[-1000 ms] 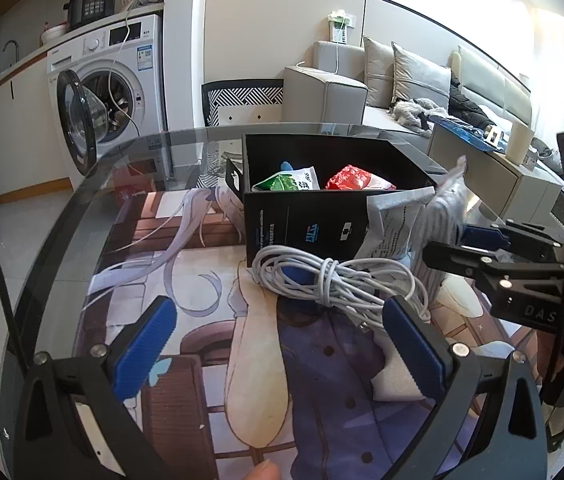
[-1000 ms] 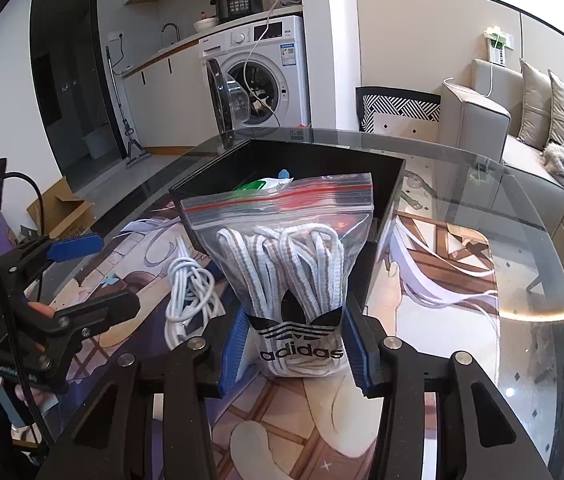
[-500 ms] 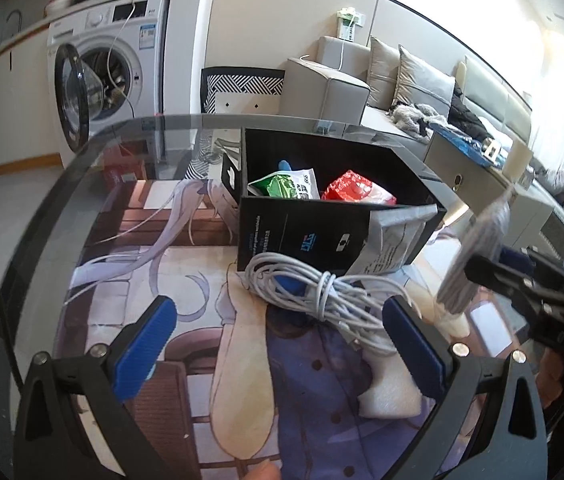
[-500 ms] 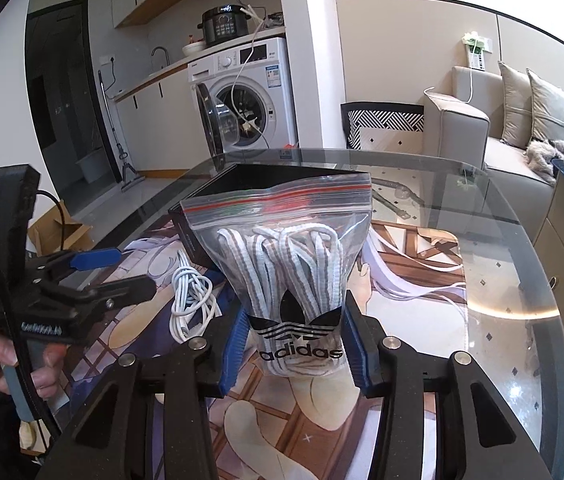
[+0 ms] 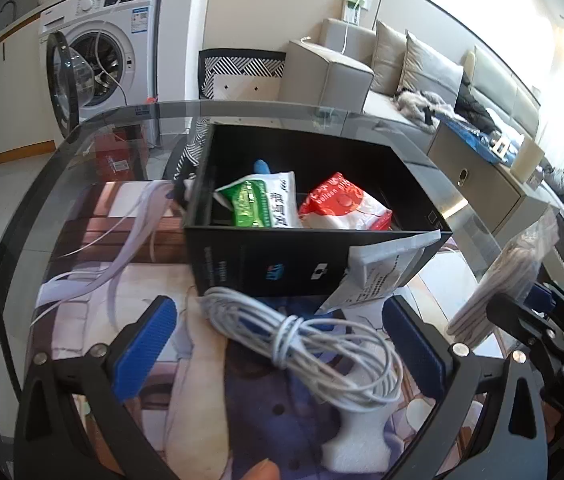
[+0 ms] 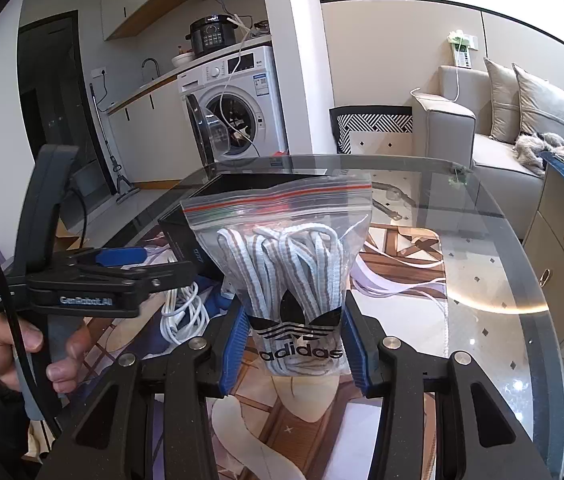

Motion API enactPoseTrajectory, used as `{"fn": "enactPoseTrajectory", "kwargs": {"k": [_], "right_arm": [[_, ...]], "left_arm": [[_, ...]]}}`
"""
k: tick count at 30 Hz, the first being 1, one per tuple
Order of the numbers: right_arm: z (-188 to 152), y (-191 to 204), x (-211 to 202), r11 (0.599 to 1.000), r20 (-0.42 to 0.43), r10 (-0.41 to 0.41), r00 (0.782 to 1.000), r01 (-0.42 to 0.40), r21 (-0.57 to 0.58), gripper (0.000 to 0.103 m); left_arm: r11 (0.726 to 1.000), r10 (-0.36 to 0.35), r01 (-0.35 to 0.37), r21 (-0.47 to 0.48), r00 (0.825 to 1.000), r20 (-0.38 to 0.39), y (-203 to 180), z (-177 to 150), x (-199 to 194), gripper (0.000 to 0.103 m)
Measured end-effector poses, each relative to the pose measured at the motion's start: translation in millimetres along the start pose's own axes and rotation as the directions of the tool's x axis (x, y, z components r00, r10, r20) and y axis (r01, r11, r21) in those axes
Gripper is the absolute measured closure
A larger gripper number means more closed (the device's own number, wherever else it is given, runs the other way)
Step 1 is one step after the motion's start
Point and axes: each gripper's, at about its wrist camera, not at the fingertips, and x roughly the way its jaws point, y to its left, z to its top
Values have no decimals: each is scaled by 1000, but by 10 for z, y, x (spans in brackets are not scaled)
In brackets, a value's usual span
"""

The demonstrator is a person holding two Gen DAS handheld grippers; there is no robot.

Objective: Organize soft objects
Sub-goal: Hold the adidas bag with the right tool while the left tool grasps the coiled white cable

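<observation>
Right hand-held gripper [image 6: 292, 346] pinches the bag of laces [image 6: 288, 264] by its bottom, held in the air above the bench [image 6: 494, 280], near the black box [image 5: 314, 216]. Left hand-held gripper [image 5: 282, 340] is spread, empty, over the white cable [image 5: 302, 336]. Best to keep the bag upright, clear the box's near wall, and release low inside so it doesn't tip out.

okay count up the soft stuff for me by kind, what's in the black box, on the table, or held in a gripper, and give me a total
Sealed packets in the black box: 2, green packet and red packet
Zip bags of laces held by the right gripper: 1, laces bag
Coiled white cables on the table: 1, cable
White paper-like packets against the box: 1, white packet
Total: 5
</observation>
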Motion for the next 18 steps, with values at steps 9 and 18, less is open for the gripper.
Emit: {"fn": "enactPoseTrajectory", "kwargs": {"k": [9,18], "right_arm": [[2,-6,32,1000,-5,-5,1000,5,4,59],[9,2,41,1000,-5,1,1000,-1,-1,59]], "left_arm": [[999,28,-25,39,997,-74,-76,-72,172,0],[999,4,-9,-49,994,-106,292,-269,41,0]]}}
